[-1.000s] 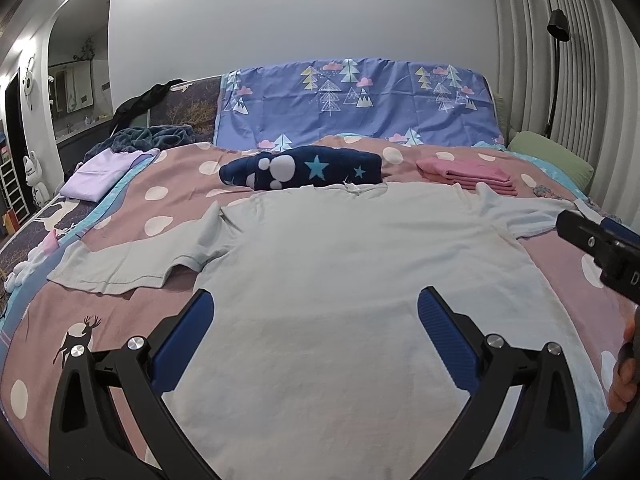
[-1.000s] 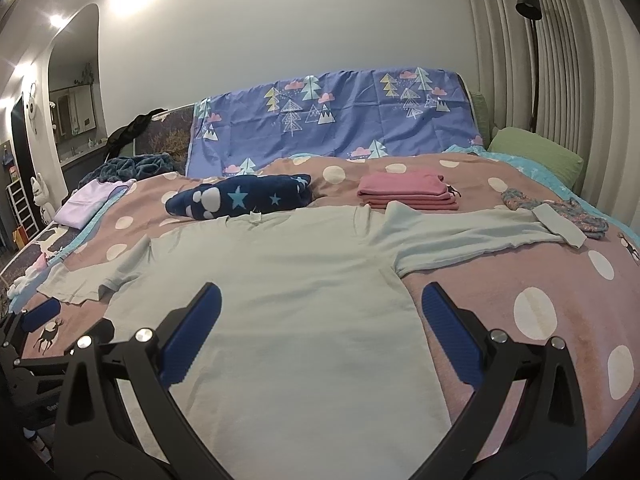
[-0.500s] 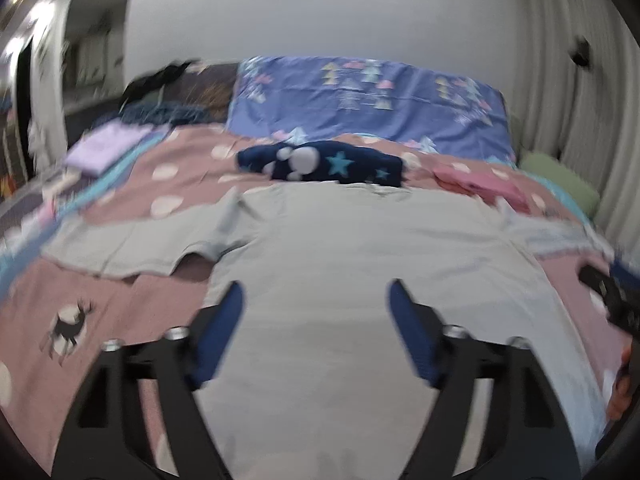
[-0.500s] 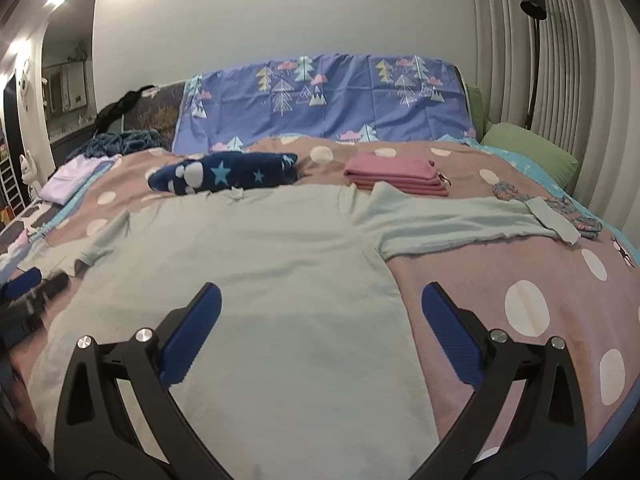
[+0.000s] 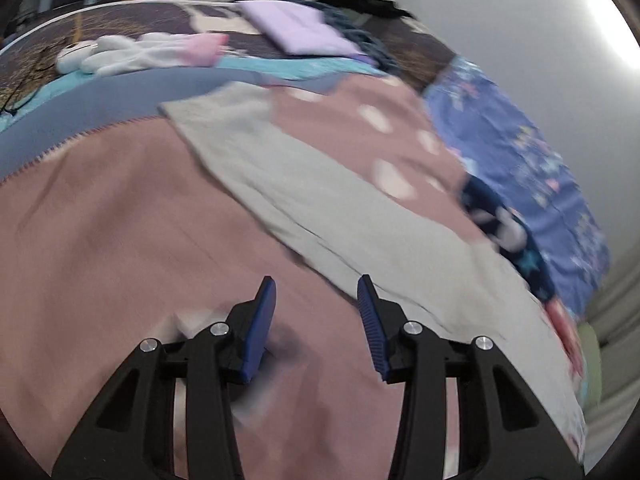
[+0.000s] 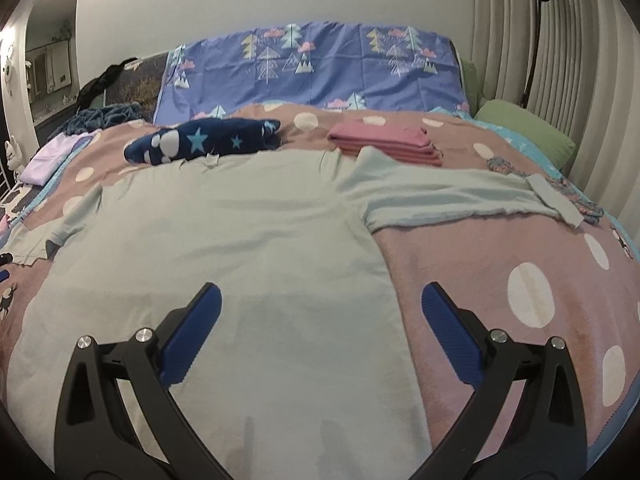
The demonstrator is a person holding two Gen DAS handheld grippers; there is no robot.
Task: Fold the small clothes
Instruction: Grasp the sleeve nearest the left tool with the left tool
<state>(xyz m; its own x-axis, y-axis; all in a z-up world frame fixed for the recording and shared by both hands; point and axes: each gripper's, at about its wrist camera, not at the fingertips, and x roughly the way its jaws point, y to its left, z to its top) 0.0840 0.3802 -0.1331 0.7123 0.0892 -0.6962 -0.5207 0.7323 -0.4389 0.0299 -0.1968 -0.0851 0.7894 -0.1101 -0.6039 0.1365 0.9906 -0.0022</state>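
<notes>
A pale grey-green long-sleeved shirt (image 6: pixel 224 240) lies spread flat on the pink dotted blanket (image 6: pixel 500 264), sleeves out to both sides. My right gripper (image 6: pixel 320 304) is open and empty, hovering over the shirt's lower right side near its edge. My left gripper (image 5: pixel 316 296) is partly open and empty, tilted, over the blanket (image 5: pixel 120 240) just below the shirt's left sleeve (image 5: pixel 280 184). The left wrist view is blurred.
A folded navy star garment (image 6: pixel 200 144) and a folded pink stack (image 6: pixel 384 140) lie behind the shirt. A lilac folded piece (image 5: pixel 296 32) and a white plush toy (image 5: pixel 132 50) sit at the bed's left side. A green pillow (image 6: pixel 524 132) lies at the right.
My left gripper has swung left and tilted toward the left sleeve, and its jaws have narrowed. My right gripper has moved slightly closer over the shirt and stays open.
</notes>
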